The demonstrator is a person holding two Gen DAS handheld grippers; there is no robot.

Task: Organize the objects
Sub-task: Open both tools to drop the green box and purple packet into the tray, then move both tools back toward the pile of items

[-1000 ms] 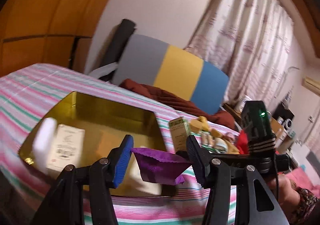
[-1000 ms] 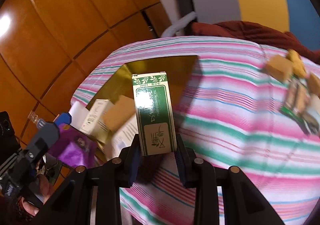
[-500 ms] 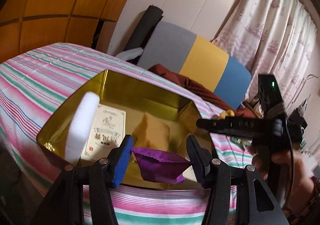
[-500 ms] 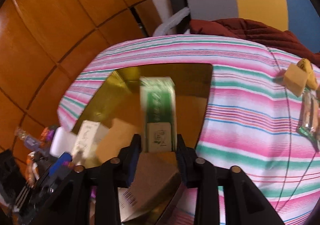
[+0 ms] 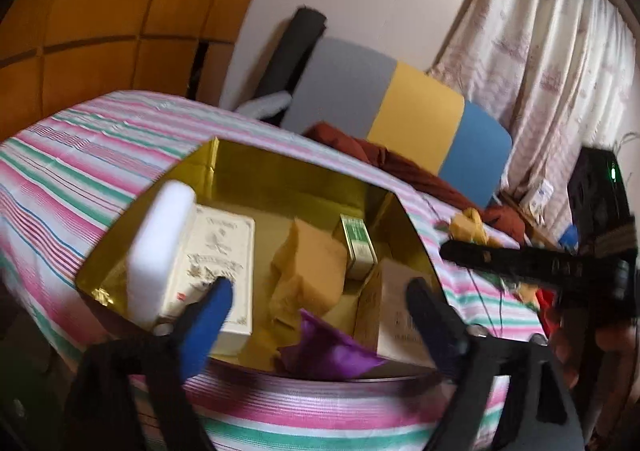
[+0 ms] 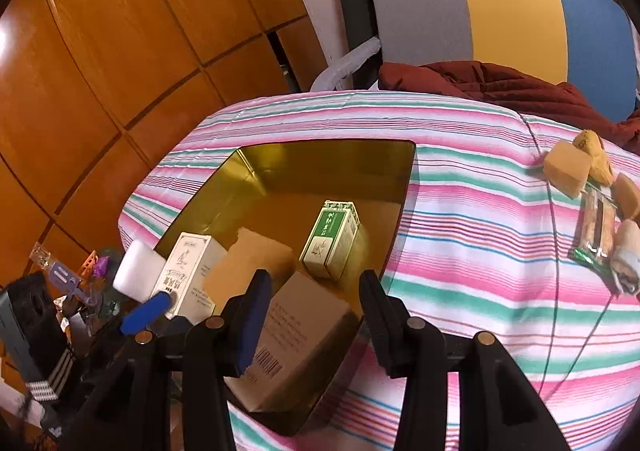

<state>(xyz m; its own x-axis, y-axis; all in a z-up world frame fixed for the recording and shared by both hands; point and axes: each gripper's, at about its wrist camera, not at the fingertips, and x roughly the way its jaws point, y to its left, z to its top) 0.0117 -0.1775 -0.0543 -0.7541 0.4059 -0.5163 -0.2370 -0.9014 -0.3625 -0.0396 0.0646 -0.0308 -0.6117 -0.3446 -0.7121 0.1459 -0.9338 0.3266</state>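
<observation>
A gold tin point(image 5: 280, 167) sits on the striped cloth. It holds a white block point(image 5: 160, 247), a cream box point(image 5: 218, 263), a tan block point(image 5: 308, 271), a beige carton point(image 6: 296, 335) and a green box point(image 6: 332, 239). A purple packet point(image 5: 324, 347) lies loose at the tin's near edge. Just above it my left gripper point(image 5: 318, 295) has its jaws opening wide, with nothing pressed between the pads. My right gripper point(image 6: 314, 283) hangs over the carton with its jaws opening. The green box lies beyond its tips, free of them.
Yellow blocks point(image 6: 568, 169) and a wrapped snack point(image 6: 596, 227) lie on the cloth at the far right, with a thin cable point(image 6: 556, 251) running across it. A grey, yellow and blue chair back point(image 6: 500, 15) with red-brown fabric point(image 6: 500, 87) stands behind the table. Wooden panels point(image 6: 120, 51) rise at the left.
My left gripper has let go of the purple packet, which now lies in the tin. My right gripper has released the green box, which now rests inside the tin.
</observation>
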